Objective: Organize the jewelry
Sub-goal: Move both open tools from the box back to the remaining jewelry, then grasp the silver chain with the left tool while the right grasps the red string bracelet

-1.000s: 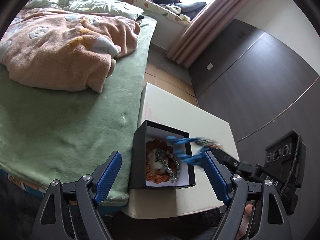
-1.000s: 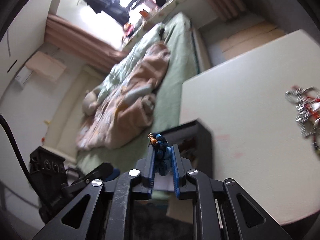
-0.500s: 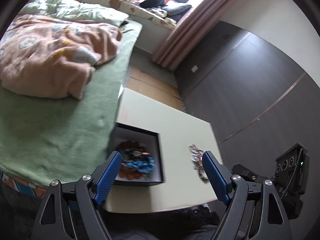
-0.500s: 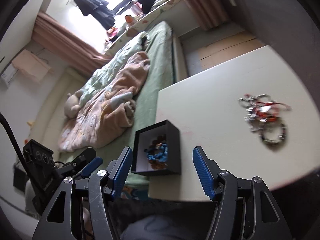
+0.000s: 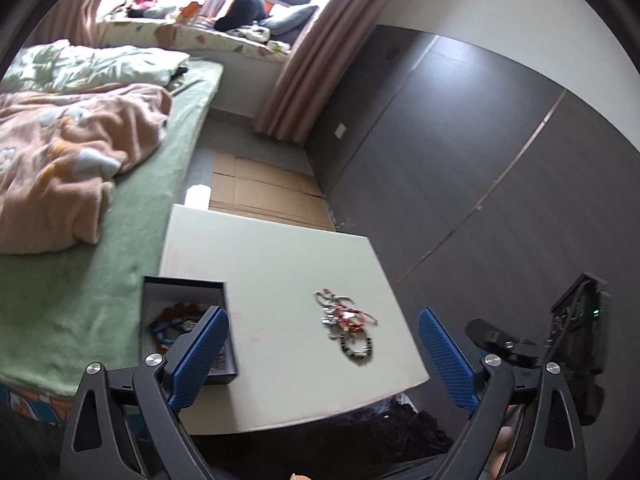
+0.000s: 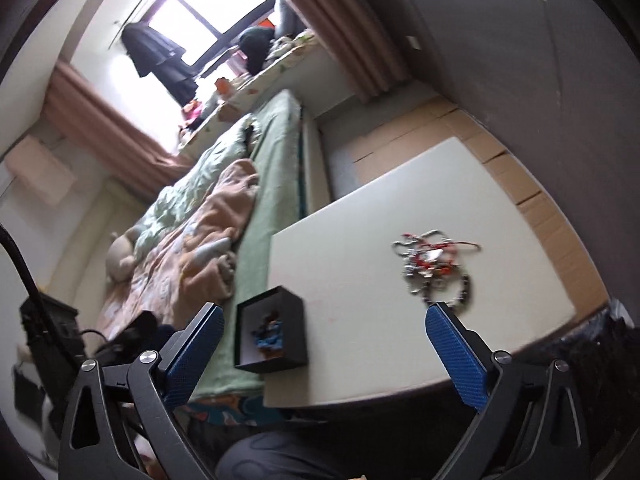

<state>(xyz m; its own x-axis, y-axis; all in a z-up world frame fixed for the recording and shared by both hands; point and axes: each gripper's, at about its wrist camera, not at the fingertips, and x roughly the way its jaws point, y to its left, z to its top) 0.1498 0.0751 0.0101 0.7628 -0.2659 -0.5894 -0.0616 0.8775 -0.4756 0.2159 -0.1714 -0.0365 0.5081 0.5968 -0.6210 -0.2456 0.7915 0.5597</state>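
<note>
A: A bed [image 5: 132, 240] is running along one side of a pale table [image 5: 280, 264], where one black box [image 6: 292, 320] is sitting at the near corner by the bed and one tangled heap of jewelry [image 6: 434, 264] is lying well apart from it, towards the other side.

B: And the two grippers?

A: The left gripper [image 5: 322, 354] and the right gripper [image 6: 322, 350] are both hanging above the near edge, jaws opening wide, nothing between them.

B: What is the box holding?

A: Beaded pieces, blue [image 6: 269, 335] and orange among them; I cannot count them. The heap is blurring too: one dark bead bracelet [image 5: 357, 347], some red cord, silver chain.

B: What could be going wrong from here?

A: Likely a snag. A pinch on one strand may be dragging the whole tangle along, and the box is standing right at the table's edge, so a nudge could be tipping it off.
</note>
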